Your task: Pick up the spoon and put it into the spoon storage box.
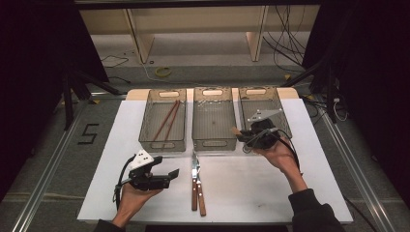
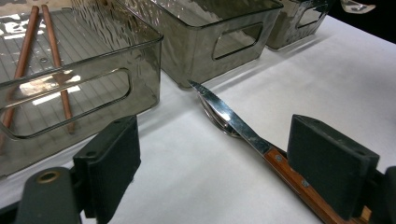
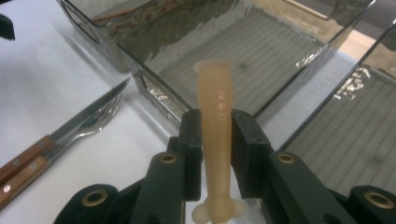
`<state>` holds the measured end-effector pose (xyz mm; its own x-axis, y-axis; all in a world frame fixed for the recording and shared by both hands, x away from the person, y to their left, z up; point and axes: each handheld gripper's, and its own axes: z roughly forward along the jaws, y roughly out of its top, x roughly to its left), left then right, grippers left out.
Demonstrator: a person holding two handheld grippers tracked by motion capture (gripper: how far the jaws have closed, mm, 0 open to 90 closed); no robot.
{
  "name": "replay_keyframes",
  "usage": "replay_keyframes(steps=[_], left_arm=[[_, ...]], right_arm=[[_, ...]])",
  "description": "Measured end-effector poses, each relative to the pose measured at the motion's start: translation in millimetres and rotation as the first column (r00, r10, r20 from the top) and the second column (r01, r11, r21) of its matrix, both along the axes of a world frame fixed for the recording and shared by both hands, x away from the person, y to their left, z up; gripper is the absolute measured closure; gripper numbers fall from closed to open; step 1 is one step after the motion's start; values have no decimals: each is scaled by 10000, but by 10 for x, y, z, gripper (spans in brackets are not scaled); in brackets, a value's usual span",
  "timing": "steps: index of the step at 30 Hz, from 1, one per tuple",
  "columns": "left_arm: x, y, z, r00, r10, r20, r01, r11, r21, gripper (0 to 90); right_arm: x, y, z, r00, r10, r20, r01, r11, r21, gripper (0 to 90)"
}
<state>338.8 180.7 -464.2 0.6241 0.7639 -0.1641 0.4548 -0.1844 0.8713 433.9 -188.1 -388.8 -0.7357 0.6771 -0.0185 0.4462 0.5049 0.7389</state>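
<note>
Sorting cutlery, apparently: right gripper [image 3: 215, 140] clenched on a tan handle [image 3: 215, 116] above the right bin's [image 1: 285, 113] near rim, release next; left gripper [image 2: 229, 163] released beside the knife [image 2: 243, 128].

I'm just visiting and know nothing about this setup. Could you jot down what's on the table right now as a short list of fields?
Bins: three clear bins in a row, left bin, middle bin, right bin
Left bin holds: chopsticks
Middle bin: looks empty
On table: knife and fork, side by side
Left gripper: jaws open, near the knife handle
Right gripper: jaws shut on a tan utensil handle, by the right bin
</note>
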Motion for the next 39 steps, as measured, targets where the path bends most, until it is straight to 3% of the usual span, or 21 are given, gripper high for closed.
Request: replay_keyframes(steps=[23, 39], left_arm=[[10, 1, -10, 9999, -61, -86, 61, 10000, 18, 164], [8, -2, -9, 9999, -86, -97, 86, 10000, 24, 163]], right_arm=[[381, 377, 126, 9994, -289, 163, 287, 9995, 116, 756], [614, 549, 74, 9982, -601, 55, 601, 9982, -13, 755]])
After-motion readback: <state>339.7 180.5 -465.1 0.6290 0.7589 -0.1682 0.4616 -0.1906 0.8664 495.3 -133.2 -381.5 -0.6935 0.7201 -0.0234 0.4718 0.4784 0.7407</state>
